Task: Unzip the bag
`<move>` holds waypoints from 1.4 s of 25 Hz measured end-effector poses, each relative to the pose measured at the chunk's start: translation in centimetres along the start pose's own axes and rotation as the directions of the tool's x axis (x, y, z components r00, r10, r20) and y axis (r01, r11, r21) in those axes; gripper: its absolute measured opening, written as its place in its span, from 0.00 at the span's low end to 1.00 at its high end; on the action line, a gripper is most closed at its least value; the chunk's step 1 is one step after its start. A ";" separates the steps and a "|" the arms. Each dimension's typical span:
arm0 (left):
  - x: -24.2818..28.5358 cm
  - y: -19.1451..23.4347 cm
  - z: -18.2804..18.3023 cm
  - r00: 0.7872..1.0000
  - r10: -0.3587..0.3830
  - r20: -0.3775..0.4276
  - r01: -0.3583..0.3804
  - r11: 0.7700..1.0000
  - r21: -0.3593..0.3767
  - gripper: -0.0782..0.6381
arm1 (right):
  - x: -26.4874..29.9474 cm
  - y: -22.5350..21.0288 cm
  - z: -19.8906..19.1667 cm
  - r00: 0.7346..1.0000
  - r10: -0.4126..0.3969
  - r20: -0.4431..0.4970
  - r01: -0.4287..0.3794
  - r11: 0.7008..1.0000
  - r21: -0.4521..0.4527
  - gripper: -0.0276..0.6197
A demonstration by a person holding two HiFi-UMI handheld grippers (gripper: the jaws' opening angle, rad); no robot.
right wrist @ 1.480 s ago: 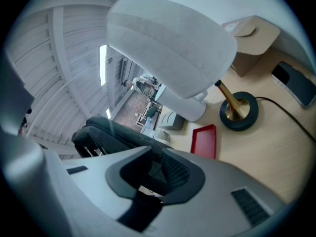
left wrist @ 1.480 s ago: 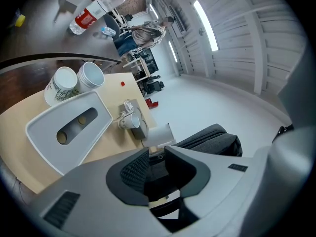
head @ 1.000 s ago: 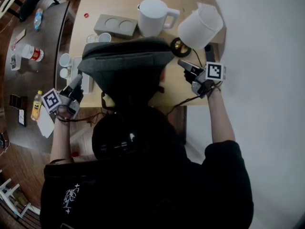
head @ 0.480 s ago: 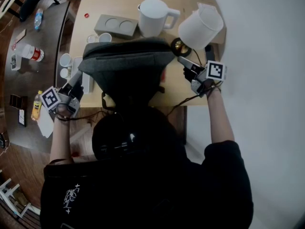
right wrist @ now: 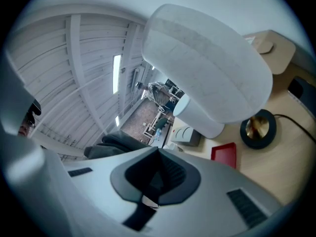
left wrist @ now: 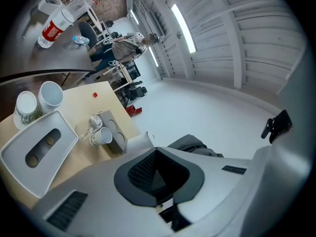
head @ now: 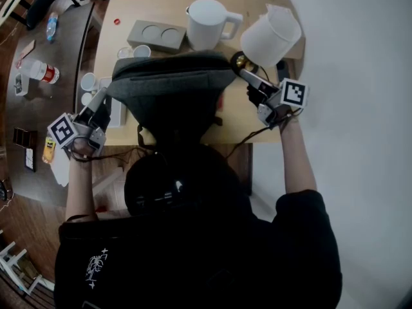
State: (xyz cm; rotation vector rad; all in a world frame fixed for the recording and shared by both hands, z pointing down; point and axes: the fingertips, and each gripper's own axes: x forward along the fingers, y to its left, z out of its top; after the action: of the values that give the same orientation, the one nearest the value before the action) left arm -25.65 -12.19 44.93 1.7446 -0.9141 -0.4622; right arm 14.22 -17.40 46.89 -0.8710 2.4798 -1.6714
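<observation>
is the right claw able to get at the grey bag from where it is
Probably yes: the right claw sits beside the bag's right end with nothing between, though its jaws are shut and the lamp base is close.

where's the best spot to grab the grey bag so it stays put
Probably its left end, from the left, with the left tool: the bag lies flat and wide, and that rounded corner sticks out right beside the tool's shut tips. The zip pull is too small to make out.

Wooden table point(head: 148, 2) carries grey bag point(head: 170, 85), white jug point(head: 206, 21), lamp point(head: 270, 36), grey holder point(head: 156, 35).
</observation>
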 end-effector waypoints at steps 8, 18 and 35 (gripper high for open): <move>0.5 -3.6 1.7 0.997 -0.070 0.029 0.068 0.996 0.049 0.10 | -0.5 2.9 2.7 0.998 0.039 0.057 -0.035 0.996 -0.081 0.05; 2.1 -9.2 2.7 0.992 -0.125 0.016 0.121 0.977 0.178 0.10 | -1.1 10.3 5.9 0.975 0.180 0.130 -0.154 0.970 -0.187 0.05; 3.7 -16.2 2.9 0.986 -0.163 -0.032 0.162 0.906 0.391 0.10 | 1.4 19.4 6.4 0.971 0.222 0.086 -0.152 0.855 -0.497 0.05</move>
State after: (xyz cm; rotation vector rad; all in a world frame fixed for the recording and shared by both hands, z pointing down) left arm -19.61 -14.49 29.34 2.2004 -0.9100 -0.4056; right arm 6.73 -18.30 27.79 -0.7066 2.8180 -0.8955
